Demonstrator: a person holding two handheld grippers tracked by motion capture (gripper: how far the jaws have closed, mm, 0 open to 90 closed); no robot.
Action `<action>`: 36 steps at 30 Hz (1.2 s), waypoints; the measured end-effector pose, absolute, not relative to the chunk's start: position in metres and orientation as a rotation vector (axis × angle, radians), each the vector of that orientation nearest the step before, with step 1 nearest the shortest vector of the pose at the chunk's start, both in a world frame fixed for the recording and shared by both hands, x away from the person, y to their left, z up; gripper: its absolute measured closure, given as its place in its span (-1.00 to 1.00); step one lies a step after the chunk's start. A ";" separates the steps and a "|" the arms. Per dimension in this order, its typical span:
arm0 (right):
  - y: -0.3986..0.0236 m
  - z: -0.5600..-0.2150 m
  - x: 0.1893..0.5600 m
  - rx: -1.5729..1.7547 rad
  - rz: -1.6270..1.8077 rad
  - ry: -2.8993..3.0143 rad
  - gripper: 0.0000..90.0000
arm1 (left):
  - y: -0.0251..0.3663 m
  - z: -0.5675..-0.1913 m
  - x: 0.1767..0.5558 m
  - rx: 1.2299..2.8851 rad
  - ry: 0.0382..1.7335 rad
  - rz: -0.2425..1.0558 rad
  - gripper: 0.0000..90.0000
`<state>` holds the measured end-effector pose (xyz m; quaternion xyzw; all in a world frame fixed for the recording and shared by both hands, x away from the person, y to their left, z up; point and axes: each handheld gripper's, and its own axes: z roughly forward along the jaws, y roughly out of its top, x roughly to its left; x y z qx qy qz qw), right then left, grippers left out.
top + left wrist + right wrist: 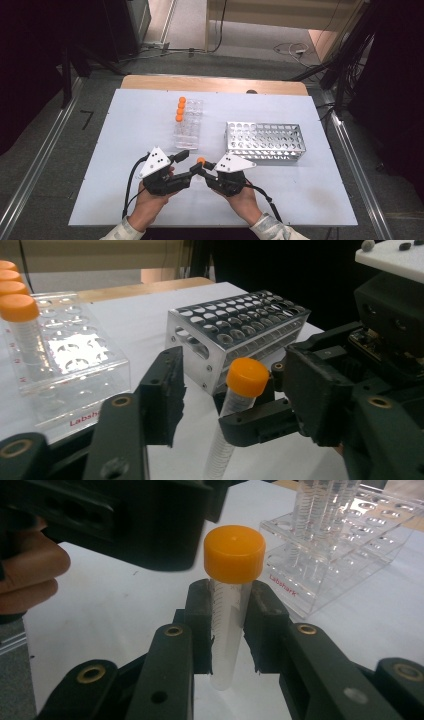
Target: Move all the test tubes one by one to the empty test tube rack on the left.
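Right tool clamping orange-capped tube, white table, grey floor

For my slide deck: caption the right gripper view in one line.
Right claw shut on an orange-capped tube, held upright beside the clear rack.

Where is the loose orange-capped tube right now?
The orange-capped tube is clamped upright in the right gripper, near the table's front edge, in front of the clear rack and beside the left gripper.
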<state>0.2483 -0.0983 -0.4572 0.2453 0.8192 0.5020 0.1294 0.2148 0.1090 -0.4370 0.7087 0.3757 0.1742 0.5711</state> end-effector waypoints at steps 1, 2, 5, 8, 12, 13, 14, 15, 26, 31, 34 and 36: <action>-0.098 -0.458 0.248 0.714 1.459 2.383 0.59 | 0.108 -0.438 0.215 1.664 0.879 0.403 0.04; -0.097 -0.458 0.248 0.712 1.457 2.386 0.59 | 0.107 -0.438 0.215 1.667 0.879 0.400 0.09; -0.096 -0.458 0.247 0.704 1.459 2.388 0.59 | 0.103 -0.440 0.216 1.680 0.876 0.402 0.27; -0.096 -0.458 0.247 0.708 1.461 2.388 0.59 | 0.101 -0.442 0.216 1.691 0.874 0.413 0.38; -0.097 -0.457 0.247 0.709 1.465 2.386 0.59 | 0.099 -0.444 0.217 1.694 0.879 0.416 0.44; -0.097 -0.457 0.247 0.708 1.465 2.385 0.59 | 0.099 -0.444 0.217 1.697 0.879 0.417 0.45; -0.097 -0.457 0.247 0.709 1.465 2.385 0.59 | 0.098 -0.444 0.217 1.698 0.876 0.418 0.48; -0.097 -0.457 0.247 0.711 1.461 2.387 0.59 | 0.098 -0.444 0.217 1.700 0.876 0.421 0.50; -0.104 -0.454 0.246 0.715 1.481 2.399 0.15 | 0.108 -0.435 0.220 1.655 0.898 0.422 0.55; -0.122 -0.449 0.248 0.758 1.489 2.373 -0.05 | 0.120 -0.428 0.229 1.623 0.935 0.437 0.55; -0.134 -0.448 0.249 0.795 1.486 2.353 -0.08 | 0.125 -0.424 0.237 1.603 0.959 0.439 0.55; -0.142 -0.447 0.250 0.811 1.485 2.343 -0.09 | 0.128 -0.419 0.242 1.593 0.972 0.449 0.55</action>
